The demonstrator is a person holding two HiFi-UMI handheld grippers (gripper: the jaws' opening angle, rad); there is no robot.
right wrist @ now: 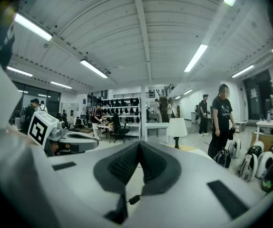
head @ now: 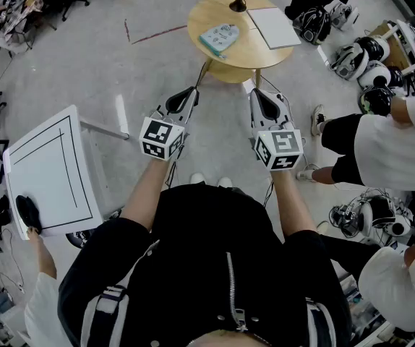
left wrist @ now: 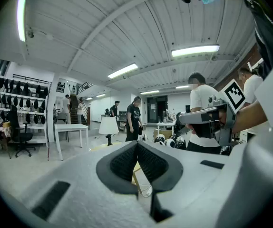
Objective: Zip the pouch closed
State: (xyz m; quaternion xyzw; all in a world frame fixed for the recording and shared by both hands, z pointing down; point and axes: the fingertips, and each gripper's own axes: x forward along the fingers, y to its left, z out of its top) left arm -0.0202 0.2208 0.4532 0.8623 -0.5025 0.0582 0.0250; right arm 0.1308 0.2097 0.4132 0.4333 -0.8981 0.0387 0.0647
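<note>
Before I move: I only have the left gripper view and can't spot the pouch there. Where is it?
Observer: The pouch lies on the round wooden table, with nothing touching it.
Operator: Anything beside it?
Observer: In the head view, a white sheet lies to its right, apart from it.
Operator: Is the right gripper free?
Observer: Yes. The right gripper has its jaws together with nothing between them.
</note>
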